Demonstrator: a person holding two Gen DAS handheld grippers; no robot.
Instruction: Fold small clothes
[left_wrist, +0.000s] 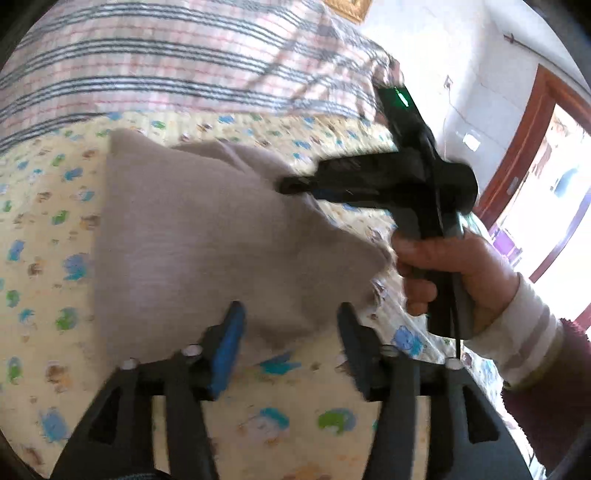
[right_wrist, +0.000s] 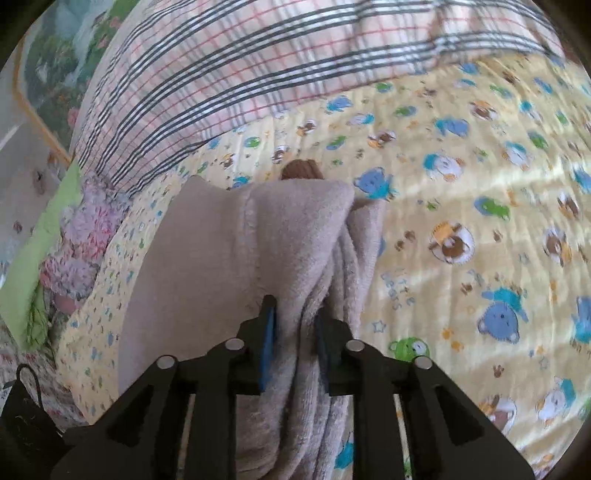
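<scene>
A small beige fleece garment (left_wrist: 192, 236) lies on the yellow cartoon-print bedspread (left_wrist: 44, 229). My left gripper (left_wrist: 291, 321) is open, its fingers spread just over the garment's near edge, holding nothing. My right gripper (left_wrist: 291, 184) reaches in from the right, held by a hand, with its tip pinched on the garment's right side. In the right wrist view the right gripper (right_wrist: 293, 317) is shut on a bunched fold of the garment (right_wrist: 266, 229), which drapes forward over the bedspread (right_wrist: 461, 184). A brown piece (right_wrist: 301, 170) peeks out behind the garment.
A pink and grey plaid blanket (left_wrist: 166, 55) lies heaped at the far side of the bed, also in the right wrist view (right_wrist: 240, 66). A fluffy pink-grey item (right_wrist: 81, 240) and green cloth (right_wrist: 44, 229) lie at the left. A wooden door frame (left_wrist: 517, 147) stands at right.
</scene>
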